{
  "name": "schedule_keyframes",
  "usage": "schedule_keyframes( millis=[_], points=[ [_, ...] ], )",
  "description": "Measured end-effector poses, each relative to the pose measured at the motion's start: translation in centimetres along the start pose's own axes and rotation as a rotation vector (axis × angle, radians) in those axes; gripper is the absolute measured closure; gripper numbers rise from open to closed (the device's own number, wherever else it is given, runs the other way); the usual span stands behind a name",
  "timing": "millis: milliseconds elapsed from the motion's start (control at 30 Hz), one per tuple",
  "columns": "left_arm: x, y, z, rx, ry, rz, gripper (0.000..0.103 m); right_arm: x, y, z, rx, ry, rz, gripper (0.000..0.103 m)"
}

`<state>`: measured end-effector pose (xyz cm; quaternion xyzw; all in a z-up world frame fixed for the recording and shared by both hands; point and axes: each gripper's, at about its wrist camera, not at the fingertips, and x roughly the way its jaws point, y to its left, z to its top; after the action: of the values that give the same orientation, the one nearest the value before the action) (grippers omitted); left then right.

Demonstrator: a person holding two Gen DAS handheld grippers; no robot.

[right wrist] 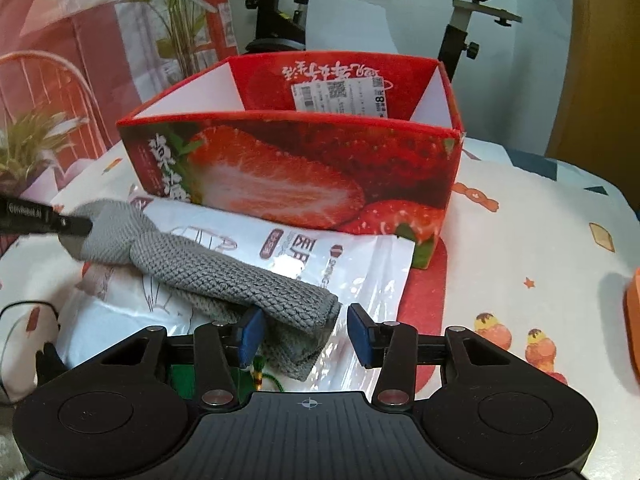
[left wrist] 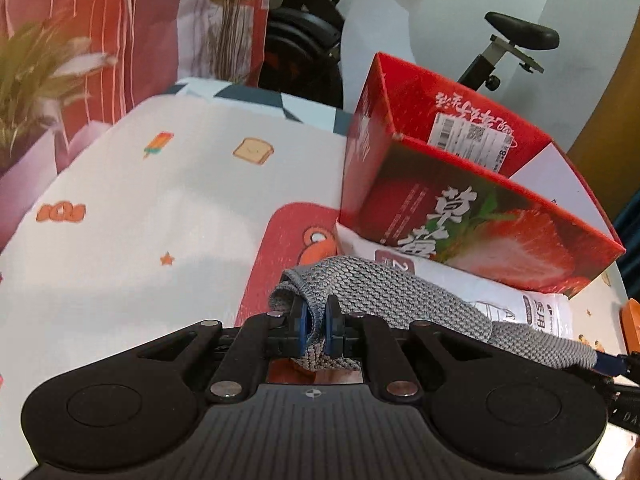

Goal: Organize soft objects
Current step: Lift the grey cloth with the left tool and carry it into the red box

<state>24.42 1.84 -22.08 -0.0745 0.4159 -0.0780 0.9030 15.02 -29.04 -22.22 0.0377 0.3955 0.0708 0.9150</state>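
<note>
A grey knitted cloth [left wrist: 400,296] lies stretched across a white plastic package [left wrist: 500,300] in front of a red strawberry box [left wrist: 460,208] that is open at the top. My left gripper [left wrist: 316,316] is shut on one bunched end of the cloth. In the right wrist view the cloth [right wrist: 224,272] runs from the left gripper's tip [right wrist: 76,226] down to my right gripper [right wrist: 306,336]. The right jaws stand open around the folded end; the right pad is apart from the cloth. The box [right wrist: 300,168] shows only a label inside.
The table wears a white cloth with cartoon prints [left wrist: 140,220] and a red mat [left wrist: 280,240] under the box. An orange object [right wrist: 632,320] sits at the right edge. Potted plants [left wrist: 36,76] and an exercise bike [right wrist: 472,12] stand behind. A green tasselled item [right wrist: 184,380] lies under my right gripper.
</note>
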Motion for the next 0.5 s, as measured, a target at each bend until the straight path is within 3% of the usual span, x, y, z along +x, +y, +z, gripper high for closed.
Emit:
schedule_keyframes(
  millis=[367, 500],
  points=[
    [1.2, 0.4, -0.4, -0.004, 0.025, -0.006, 0.093, 1.1, 0.5, 0.9, -0.106, -0.045, -0.015, 0.061],
    [1.7, 0.7, -0.7, -0.003, 0.036, 0.006, 0.093, 1.5, 0.7, 0.9, -0.115, -0.034, 0.006, 0.078]
  ],
)
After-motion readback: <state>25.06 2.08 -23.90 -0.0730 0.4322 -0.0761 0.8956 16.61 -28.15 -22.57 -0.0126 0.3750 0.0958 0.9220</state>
